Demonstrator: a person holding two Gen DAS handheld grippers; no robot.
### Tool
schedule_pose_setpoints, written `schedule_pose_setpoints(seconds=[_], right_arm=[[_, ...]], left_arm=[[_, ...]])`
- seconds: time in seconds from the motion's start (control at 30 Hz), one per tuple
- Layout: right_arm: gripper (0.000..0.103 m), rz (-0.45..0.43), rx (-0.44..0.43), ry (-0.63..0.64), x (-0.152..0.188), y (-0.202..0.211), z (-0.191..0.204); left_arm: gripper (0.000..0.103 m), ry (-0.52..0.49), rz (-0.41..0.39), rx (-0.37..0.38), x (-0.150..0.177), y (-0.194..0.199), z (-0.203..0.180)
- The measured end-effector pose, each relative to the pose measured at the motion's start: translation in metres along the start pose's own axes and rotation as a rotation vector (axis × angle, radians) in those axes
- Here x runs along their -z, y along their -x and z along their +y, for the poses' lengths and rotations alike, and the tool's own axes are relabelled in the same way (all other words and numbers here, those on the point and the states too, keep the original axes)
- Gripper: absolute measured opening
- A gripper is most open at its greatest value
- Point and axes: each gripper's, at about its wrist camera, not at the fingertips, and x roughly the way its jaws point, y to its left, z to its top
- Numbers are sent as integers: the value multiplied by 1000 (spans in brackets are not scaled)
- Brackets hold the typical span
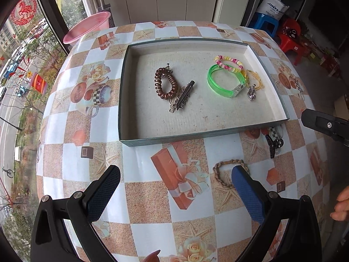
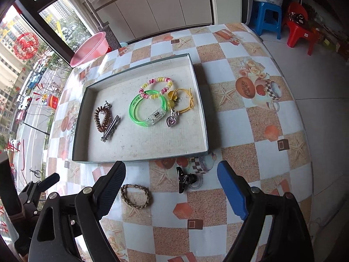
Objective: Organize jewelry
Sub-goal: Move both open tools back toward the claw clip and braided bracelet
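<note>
A shallow grey box (image 1: 235, 131) (image 2: 141, 160) on the table holds a brown spiral hair tie (image 1: 165, 83) (image 2: 102, 118), a metal hair clip (image 1: 182, 97) (image 2: 111, 128), a green bangle (image 1: 224, 80) (image 2: 146, 108), a pink-yellow bead bracelet (image 1: 229, 62) (image 2: 156, 87), a yellow cord tie (image 1: 255, 78) (image 2: 185, 100) and a heart pendant (image 1: 252, 91) (image 2: 172, 119). A braided band (image 1: 224, 170) (image 2: 135, 196) and a black claw clip (image 1: 273, 144) (image 2: 185, 180) lie on the table in front of the box. My left gripper (image 1: 174, 194) is open over the table beside the band. My right gripper (image 2: 172, 187) is open above the clip.
A checkered tablecloth (image 1: 152, 196) (image 2: 250, 120) covers the round table. A pink basin (image 1: 87, 27) (image 2: 90, 49) sits at the far left edge. Blue and red stools (image 2: 283, 21) stand on the floor beyond the table. The right gripper's finger shows in the left wrist view (image 1: 325, 124).
</note>
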Motion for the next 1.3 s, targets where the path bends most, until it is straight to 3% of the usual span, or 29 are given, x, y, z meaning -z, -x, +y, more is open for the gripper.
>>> schedule_pose_setpoints(seconds=[0.3, 0.67, 0.93, 1.13, 1.3], right_arm=[[88, 40, 13, -33, 47, 0, -13], [88, 166, 35, -81, 81, -22, -36], [88, 198, 53, -100, 73, -32, -45], [88, 203, 32, -84, 51, -47, -42], [88, 218, 16, -58, 33, -64, -31]], left_arm=[[103, 1, 61, 7, 33, -10, -6], [103, 65, 122, 14, 39, -38, -9], [103, 88, 126, -30, 28, -58, -18], [103, 99, 142, 0, 23, -76, -22], [102, 83, 126, -20, 19, -83, -29]])
